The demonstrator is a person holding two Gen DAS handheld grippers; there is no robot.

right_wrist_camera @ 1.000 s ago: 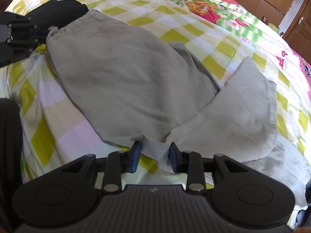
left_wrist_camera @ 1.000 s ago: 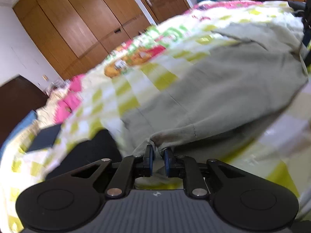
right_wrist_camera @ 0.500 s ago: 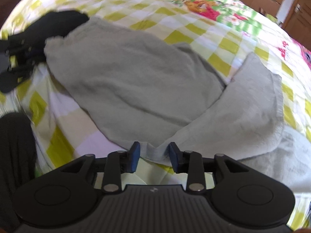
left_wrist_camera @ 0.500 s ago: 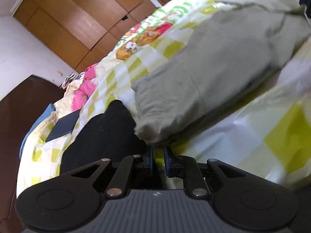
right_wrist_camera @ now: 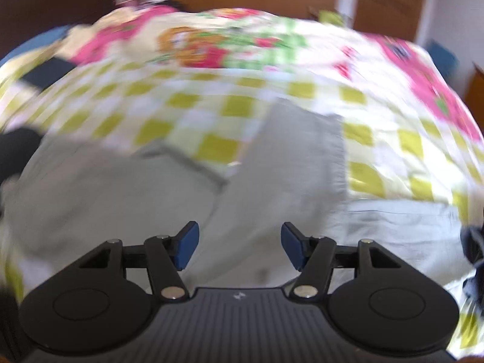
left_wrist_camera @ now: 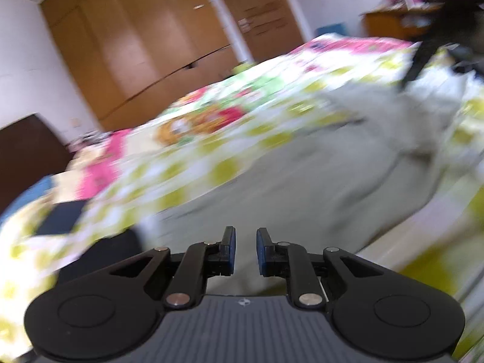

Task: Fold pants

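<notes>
A bed (left_wrist_camera: 230,166) with a yellow and white checked sheet fills both views, and both views are blurry. The grey pants (left_wrist_camera: 302,187) lie spread on the sheet, near the bed's front edge.

In the left wrist view, a dark flat thing (left_wrist_camera: 59,217) lies at the left edge of the bed. A black cloth (left_wrist_camera: 109,251) sits next to it, just beside the left end of the pants. The left gripper (left_wrist_camera: 245,249) hangs over that end of the pants. Its two blue pads (left_wrist_camera: 230,251) stand a little apart with a thin gap, and nothing is between them. A cartoon picture (left_wrist_camera: 196,125) is printed on the sheet past the pants. Brown wardrobe doors (left_wrist_camera: 145,51) stand behind the bed. At the far right edge of the bed a dark shape (left_wrist_camera: 423,54) reaches down to the sheet, too blurry to tell what it is.

In the right wrist view, the pants (right_wrist_camera: 121,199) lie along the front edge of the bed, with two legs (right_wrist_camera: 296,163) going up the sheet and a wedge of checks between them. The right gripper (right_wrist_camera: 240,249) is above the middle of the pants. Its fingers (right_wrist_camera: 187,248) are spreading wider, and no cloth is pinched between them. A paler cloth (right_wrist_camera: 393,224) lies to the right of the pants, touching them.
</notes>
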